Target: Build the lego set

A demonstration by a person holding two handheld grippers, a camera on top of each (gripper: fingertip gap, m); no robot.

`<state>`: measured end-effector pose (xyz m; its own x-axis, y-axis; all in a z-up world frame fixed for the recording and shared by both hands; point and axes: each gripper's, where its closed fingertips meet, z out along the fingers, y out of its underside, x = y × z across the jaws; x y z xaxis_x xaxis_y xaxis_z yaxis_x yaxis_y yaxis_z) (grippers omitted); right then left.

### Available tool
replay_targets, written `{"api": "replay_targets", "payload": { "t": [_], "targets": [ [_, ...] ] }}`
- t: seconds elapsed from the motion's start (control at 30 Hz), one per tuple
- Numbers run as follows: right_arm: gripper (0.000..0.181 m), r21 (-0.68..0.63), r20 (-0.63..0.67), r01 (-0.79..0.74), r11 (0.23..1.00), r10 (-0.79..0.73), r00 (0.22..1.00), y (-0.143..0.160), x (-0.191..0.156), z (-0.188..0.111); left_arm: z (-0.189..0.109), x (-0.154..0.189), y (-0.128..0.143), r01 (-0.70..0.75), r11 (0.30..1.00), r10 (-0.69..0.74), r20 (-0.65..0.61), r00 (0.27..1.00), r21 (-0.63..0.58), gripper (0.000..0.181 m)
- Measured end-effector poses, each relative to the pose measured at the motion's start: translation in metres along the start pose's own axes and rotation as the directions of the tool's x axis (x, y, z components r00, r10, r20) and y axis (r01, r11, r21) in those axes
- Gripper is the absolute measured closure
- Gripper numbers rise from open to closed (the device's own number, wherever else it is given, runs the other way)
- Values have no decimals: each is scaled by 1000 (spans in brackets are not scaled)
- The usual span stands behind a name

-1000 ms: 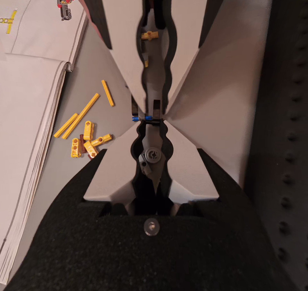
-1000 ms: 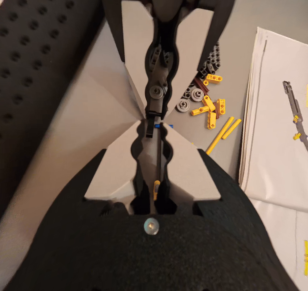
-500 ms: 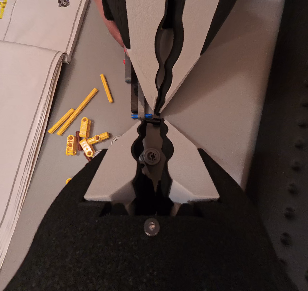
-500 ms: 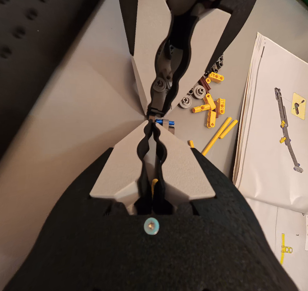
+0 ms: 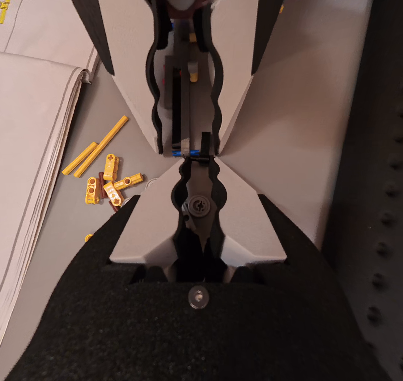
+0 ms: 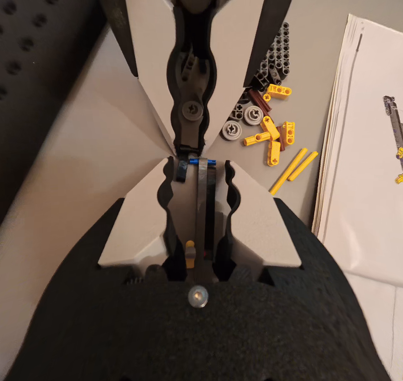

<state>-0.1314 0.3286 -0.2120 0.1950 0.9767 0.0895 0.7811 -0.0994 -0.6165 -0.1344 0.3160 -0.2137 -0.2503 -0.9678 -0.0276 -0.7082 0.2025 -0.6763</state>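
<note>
My two grippers meet tip to tip over the grey table. My left gripper is shut on a small black pin piece; it also shows at the top of the right wrist view. My right gripper stands open, its fingers on either side of a long dark grey and black beam assembly. A blue pin crosses the assembly's near end. A small black part hangs beside it. In the left wrist view the assembly runs up between the right gripper's fingers.
Yellow connectors and two yellow axles lie left of the grippers. An open instruction booklet is beyond them. Grey round wheels and dark grey beams lie nearby. A black perforated board borders the table. The tips of both grippers are at nearly the same place.
My right gripper has opened from nearly shut. The beam assembly, beside its fingers half a second ago, now sits between them. My left gripper stays shut on the black piece.
</note>
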Motion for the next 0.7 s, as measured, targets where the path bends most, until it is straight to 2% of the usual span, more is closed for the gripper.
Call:
{"api": "replay_targets", "payload": {
  "t": [0.2, 0.57, 0.7],
  "targets": [
    [150, 17, 35, -16, 1000, 16, 999, 1, -2, 1, 0, -1, 0, 10, 1000, -10, 1, 1000, 1, 167],
    [151, 20, 27, -48, 999, 48, 998, 2, -2, 1, 0, -3, 0, 8, 1000, -8, 60, 998, 12, 167],
    [151, 39, 37, -68, 997, 66, 997, 2, -2, 1, 1, -2, 0, -7, 1000, 6, 37, 999, 18, 167]
  ]
}}
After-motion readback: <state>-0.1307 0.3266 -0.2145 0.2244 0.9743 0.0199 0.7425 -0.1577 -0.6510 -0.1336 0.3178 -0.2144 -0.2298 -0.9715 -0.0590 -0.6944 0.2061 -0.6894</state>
